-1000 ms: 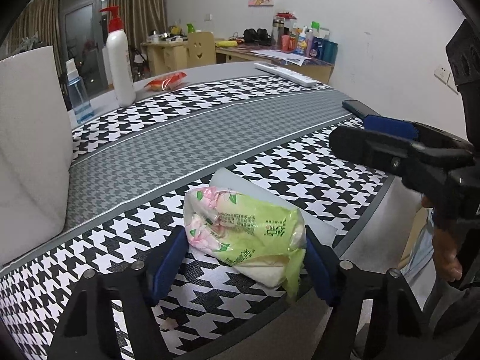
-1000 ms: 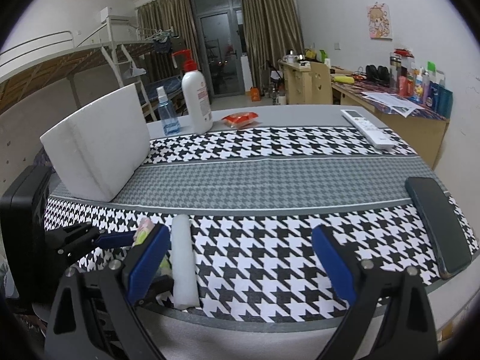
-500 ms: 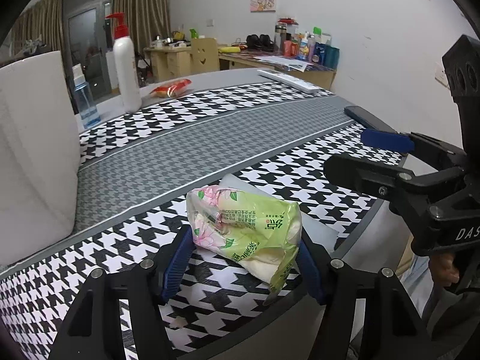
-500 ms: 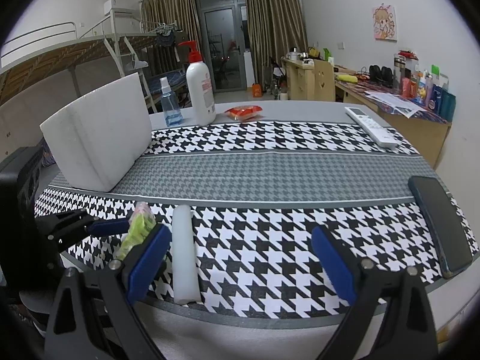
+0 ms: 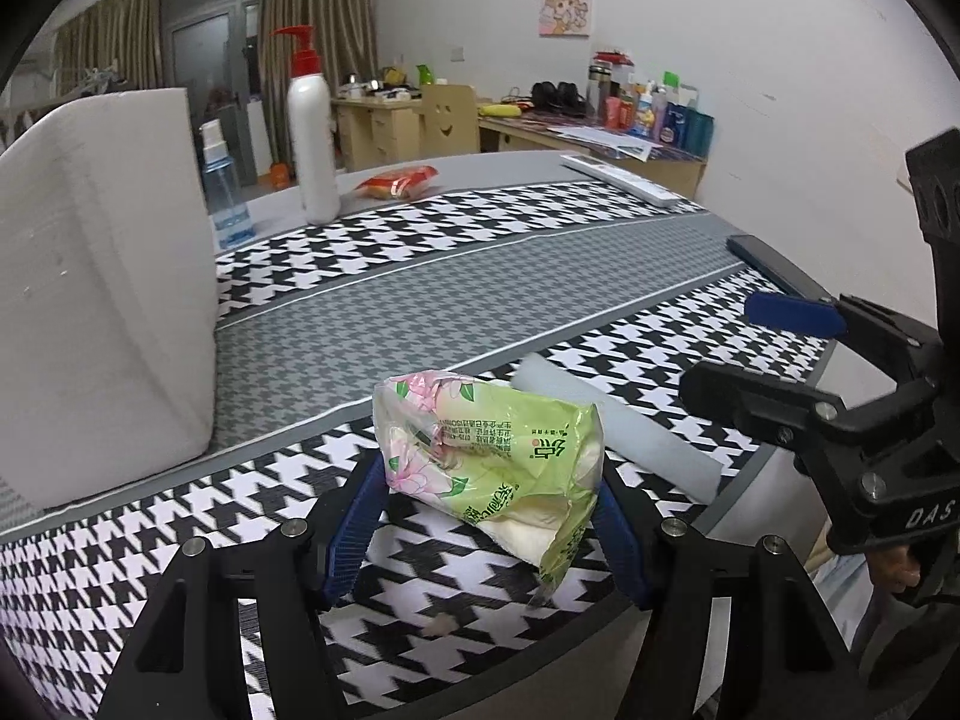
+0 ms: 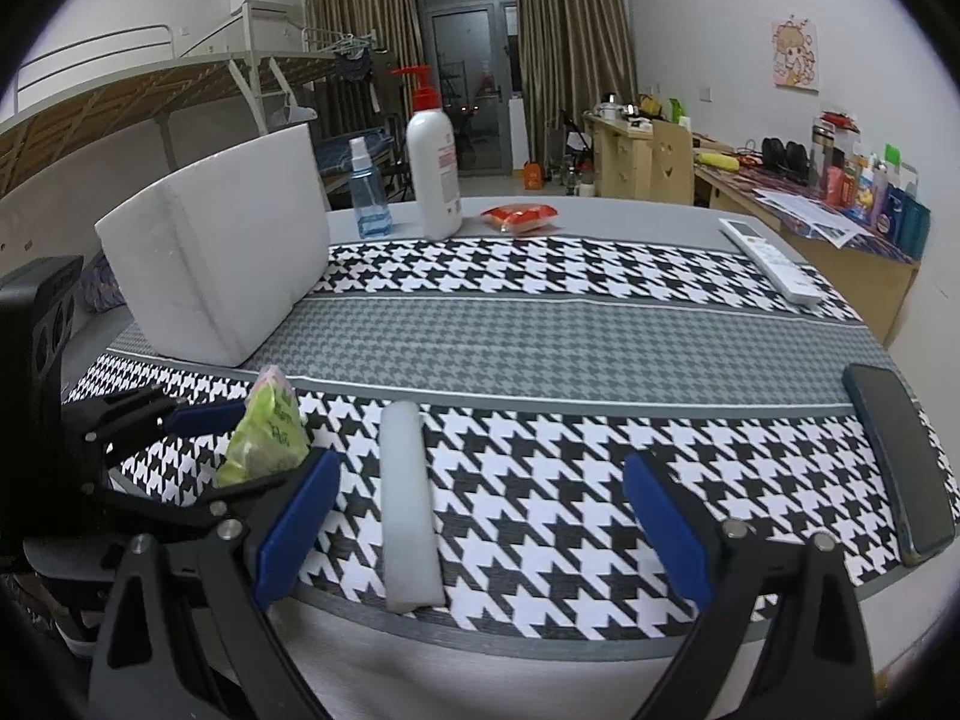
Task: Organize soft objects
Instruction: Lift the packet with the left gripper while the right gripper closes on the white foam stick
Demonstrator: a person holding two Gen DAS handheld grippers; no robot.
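Compared with a second ago, the green tissue pack (image 5: 489, 456) sits higher and more upright between the left gripper (image 5: 489, 516) pads, lifted clear of the houndstooth tablecloth (image 5: 420, 276), and the white foam block (image 5: 102, 294) looms larger at the left of the left wrist view. The left gripper's jaws have just closed slightly and are clamped on the pack, one blue pad on each end. The pack is a translucent green wrapper with pink flowers and rows of small printed Chinese text, seen inverted and too small to read; white tissues show at its torn lower corner. It hangs above the near edge of the cloth, just beside the white foam strip (image 5: 618, 438), which lies flat on the black-and-white band.

In the right wrist view, the right gripper (image 6: 480, 510) stands with its jaws wide apart and nothing between the pads, the foam strip lying on the cloth beyond them. Its body carries the letters "DAS" in the left wrist view, the rest cut off. A dark phone (image 6: 900, 462) lies at the cloth's right edge. At the far side stand a white pump bottle (image 6: 433, 174) with a red-printed label that cannot be read, a small blue spray bottle (image 6: 366, 192), a red snack packet (image 6: 519, 217) and a white remote control (image 6: 771, 261).
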